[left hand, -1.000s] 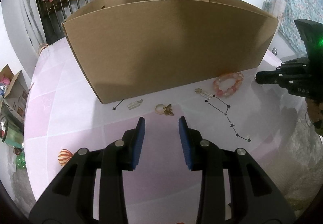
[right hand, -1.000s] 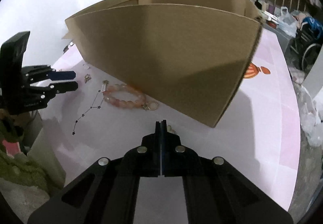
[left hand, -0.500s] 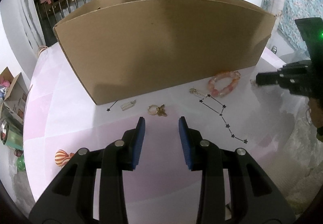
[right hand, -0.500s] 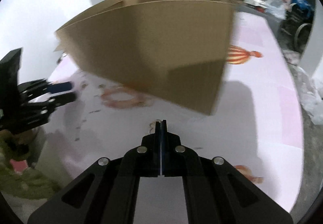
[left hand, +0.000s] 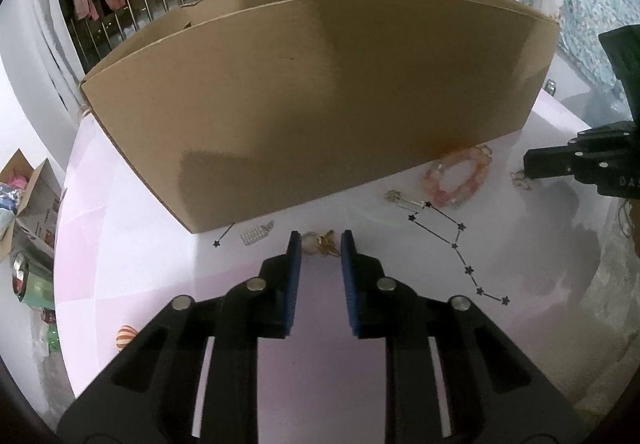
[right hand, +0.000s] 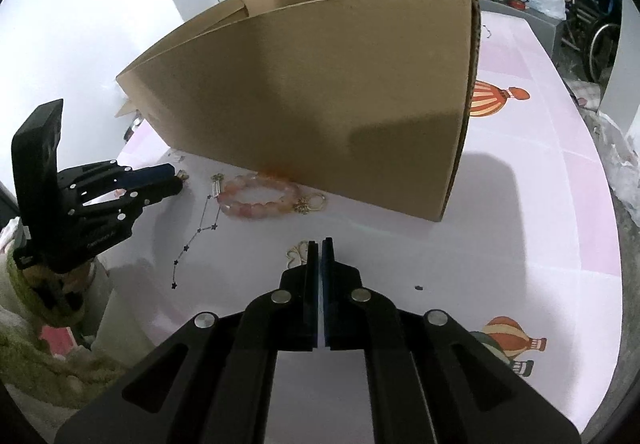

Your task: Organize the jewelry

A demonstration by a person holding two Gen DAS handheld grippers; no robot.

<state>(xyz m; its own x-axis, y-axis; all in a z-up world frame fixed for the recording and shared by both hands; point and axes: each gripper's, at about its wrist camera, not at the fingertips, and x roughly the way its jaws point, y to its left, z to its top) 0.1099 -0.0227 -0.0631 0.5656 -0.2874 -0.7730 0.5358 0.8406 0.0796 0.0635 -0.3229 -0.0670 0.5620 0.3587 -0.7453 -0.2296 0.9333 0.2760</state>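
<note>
Left wrist view: the left gripper [left hand: 319,244] has narrowed since a second ago, its jaws closing around the gold charm [left hand: 322,242] between its tips, so pickup is starting. One pink bracelet [left hand: 460,175] lies ahead-right by one cardboard box [left hand: 320,103]

Right wrist view: the right gripper [right hand: 320,244] stays pressed together, empty, one gold clasp [right hand: 295,256] just left of its tips

dim indoor light, soft shadows, strong fisheye bending and dark vignette at edges

two close wrist views angled down, sharing cardboard box [left hand: 320,103] and bracelet [right hand: 256,199]
</note>
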